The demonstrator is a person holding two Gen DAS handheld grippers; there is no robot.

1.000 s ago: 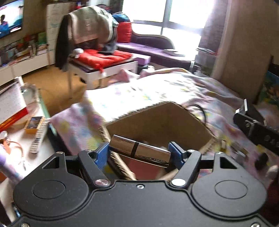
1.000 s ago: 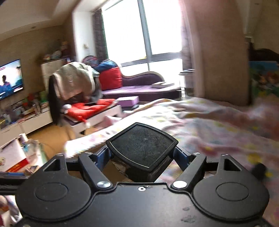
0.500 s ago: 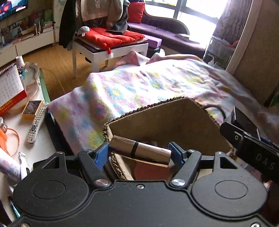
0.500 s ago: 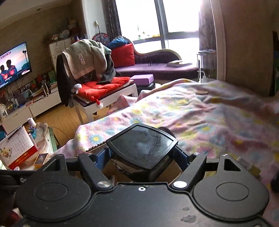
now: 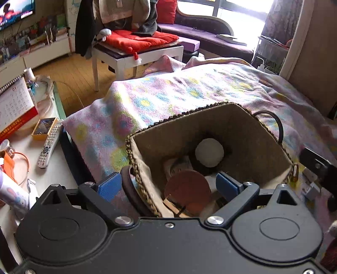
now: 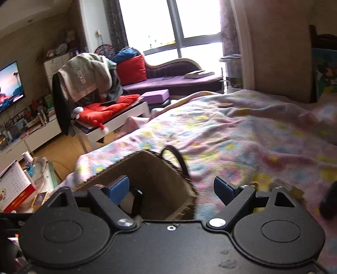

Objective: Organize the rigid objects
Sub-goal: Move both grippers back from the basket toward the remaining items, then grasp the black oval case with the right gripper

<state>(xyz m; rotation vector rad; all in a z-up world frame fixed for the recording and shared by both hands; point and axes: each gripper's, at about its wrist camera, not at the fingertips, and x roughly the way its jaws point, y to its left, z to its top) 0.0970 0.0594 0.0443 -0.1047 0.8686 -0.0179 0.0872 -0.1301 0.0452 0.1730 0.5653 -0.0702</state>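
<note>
Over the near left corner of the bed, left tongs (image 5: 168, 185) are opening, nothing gripped; their pads straddle the rim of the woven basket (image 5: 242, 130). Inside the basket lie a white ball (image 5: 209, 152) and a brown disc (image 5: 187, 189). Right tongs (image 6: 171, 188) are also opening, empty, above the basket's right wall on the floral blanket (image 6: 231, 137).

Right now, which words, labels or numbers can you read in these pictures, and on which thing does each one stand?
"01": top of the desk calendar, left wrist view.
Calendar date grid and the writing on its red base: too small to read.
Remote control buttons: too small.
Television screen caption: blurred.
Small yellow box: unreadable.
Right wrist view: nothing readable.
</note>
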